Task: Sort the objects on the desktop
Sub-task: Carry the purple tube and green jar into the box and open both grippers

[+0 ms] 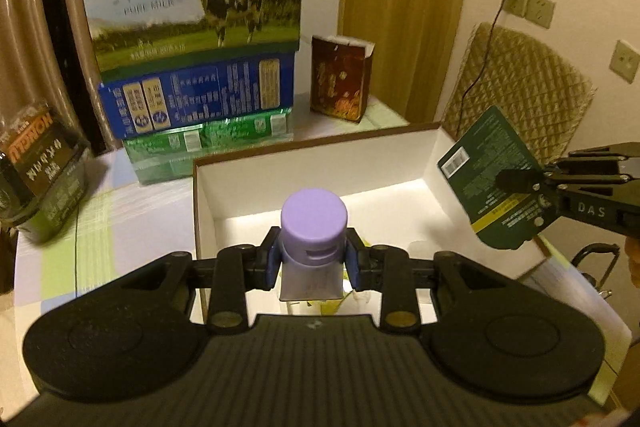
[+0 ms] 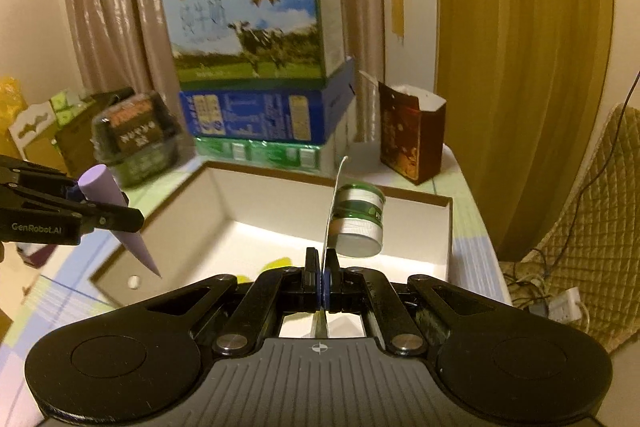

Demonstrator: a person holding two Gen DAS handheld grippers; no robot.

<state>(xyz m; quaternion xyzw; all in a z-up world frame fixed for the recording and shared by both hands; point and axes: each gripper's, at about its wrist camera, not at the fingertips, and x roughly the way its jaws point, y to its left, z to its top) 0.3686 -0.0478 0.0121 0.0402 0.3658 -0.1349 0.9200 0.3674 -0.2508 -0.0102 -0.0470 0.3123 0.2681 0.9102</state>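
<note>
Lilac tube [image 1: 313, 247] was clamped cap-up in the left claw [image 1: 313, 259] and a carded green jar [image 2: 360, 219] hung from the closed right claw [image 2: 321, 279], both over the white box [image 1: 432, 163], evidently for dropping in together.

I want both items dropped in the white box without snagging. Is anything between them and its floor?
Nothing visible does. The purple tube in the left gripper and the green carded jar in the right gripper both hang over the open white box; only small yellowish bits lie on its floor.
</note>
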